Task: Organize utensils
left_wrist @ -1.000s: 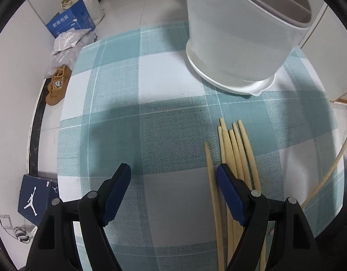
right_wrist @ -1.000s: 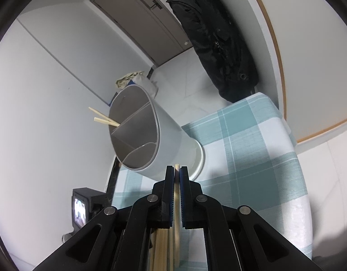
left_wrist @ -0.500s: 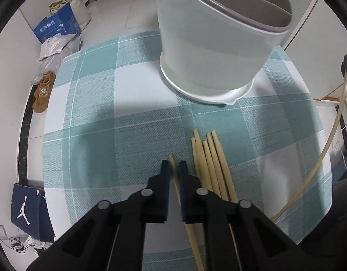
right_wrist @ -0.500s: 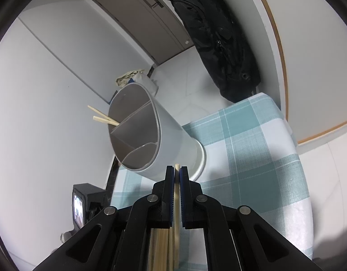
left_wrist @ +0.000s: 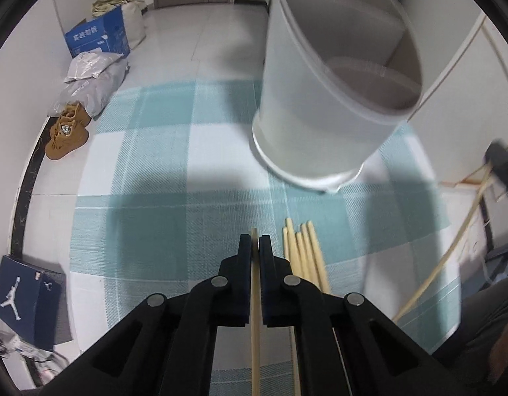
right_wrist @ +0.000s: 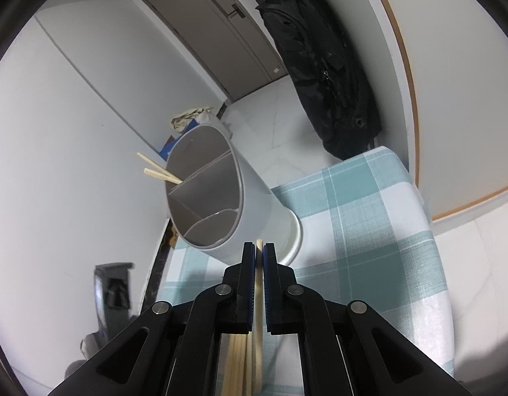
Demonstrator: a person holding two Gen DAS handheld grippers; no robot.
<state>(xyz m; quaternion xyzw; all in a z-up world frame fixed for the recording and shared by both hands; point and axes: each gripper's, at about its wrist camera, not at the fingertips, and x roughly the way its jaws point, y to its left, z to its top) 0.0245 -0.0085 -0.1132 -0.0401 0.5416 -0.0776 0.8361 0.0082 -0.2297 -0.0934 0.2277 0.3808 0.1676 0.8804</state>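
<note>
My left gripper [left_wrist: 254, 241] is shut on one wooden chopstick [left_wrist: 255, 313], held above the checked tablecloth [left_wrist: 155, 198]. Several more chopsticks [left_wrist: 303, 257] lie on the cloth just to its right. The white divided utensil holder [left_wrist: 320, 99] stands ahead to the right. My right gripper [right_wrist: 259, 250] is shut on another chopstick [right_wrist: 260, 283], raised in front of the holder [right_wrist: 254, 217]. Two chopsticks [right_wrist: 158, 171] stick out of the holder's far compartment. The loose chopsticks [right_wrist: 237, 363] show below the right gripper.
The right gripper [left_wrist: 503, 168] and its long chopstick [left_wrist: 452, 254] show at the right edge of the left wrist view. On the floor lie brown shoes [left_wrist: 67, 132], bags [left_wrist: 89, 79] and boxes [left_wrist: 26, 293]. A black bag [right_wrist: 323, 66] hangs on the wall.
My left gripper closed on a single chopstick and lifted it off the cloth, moving back from the holder. My right gripper kept its chopstick and barely moved.
</note>
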